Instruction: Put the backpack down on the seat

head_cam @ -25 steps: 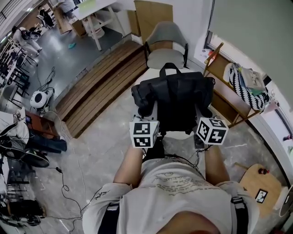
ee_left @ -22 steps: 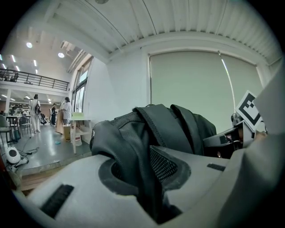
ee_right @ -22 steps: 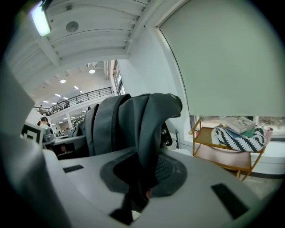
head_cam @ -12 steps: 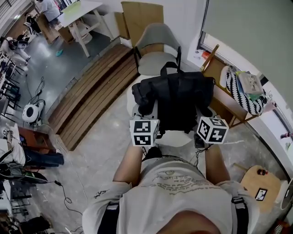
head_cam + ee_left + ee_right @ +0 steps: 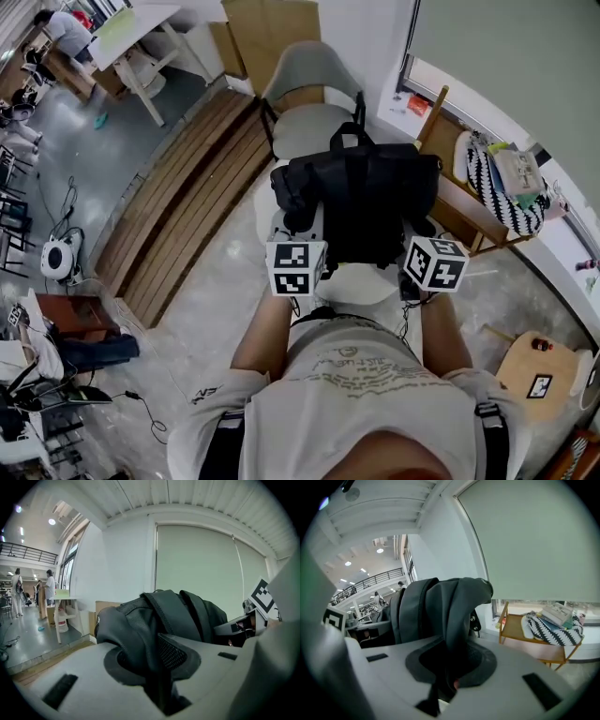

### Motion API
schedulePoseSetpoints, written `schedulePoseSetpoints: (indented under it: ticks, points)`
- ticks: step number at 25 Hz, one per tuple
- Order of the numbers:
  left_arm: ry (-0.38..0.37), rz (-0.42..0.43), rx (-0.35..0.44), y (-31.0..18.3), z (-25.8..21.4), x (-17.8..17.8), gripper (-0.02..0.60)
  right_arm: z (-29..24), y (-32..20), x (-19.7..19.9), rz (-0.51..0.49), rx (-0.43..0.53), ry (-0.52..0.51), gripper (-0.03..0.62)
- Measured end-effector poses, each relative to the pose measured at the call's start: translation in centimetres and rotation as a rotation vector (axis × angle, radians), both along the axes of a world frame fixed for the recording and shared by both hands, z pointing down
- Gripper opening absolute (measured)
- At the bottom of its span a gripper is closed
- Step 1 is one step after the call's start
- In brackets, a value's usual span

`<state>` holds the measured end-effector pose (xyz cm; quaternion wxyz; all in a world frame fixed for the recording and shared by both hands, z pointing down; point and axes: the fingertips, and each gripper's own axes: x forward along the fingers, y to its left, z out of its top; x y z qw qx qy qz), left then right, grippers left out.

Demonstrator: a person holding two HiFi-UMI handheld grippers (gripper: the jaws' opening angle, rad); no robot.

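Straight ahead of me, above the near edge of the white seat, the backpack lies crosswise, handle pointing away toward the grey chair, with my left gripper clenched on its left end and my right gripper on its right, equally near.

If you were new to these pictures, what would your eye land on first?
First, the black backpack in the middle of the head view, pinched on either side by the left gripper and the right gripper, above a pale seat. Behind it stands a grey chair, and to the right a black-and-white striped bag lies on a wooden shelf.
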<state>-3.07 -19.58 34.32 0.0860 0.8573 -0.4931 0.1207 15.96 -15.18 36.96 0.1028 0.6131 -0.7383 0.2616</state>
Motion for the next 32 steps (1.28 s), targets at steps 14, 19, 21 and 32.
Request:
schedulePoseSetpoints:
  ticks: [14,19,21,32]
  points:
    - [-0.015,0.044,-0.121,-7.3,5.6,-3.4,0.094,5.6,-6.1,-3.9,0.002,-0.122,0.007,0.054]
    - [-0.03,0.032,-0.192,-7.3,8.8,-2.8,0.094,8.9,-6.7,-3.2,-0.041,-0.195,0.016,0.054]
    - [-0.028,0.023,-0.234,-7.5,10.6,-2.9,0.092,10.4,-7.2,-3.1,-0.062,-0.221,0.031,0.054]
    - [-0.055,-0.054,-0.45,-7.3,24.2,-4.2,0.091,23.5,-8.2,-4.0,-0.167,-0.407,0.044,0.054]
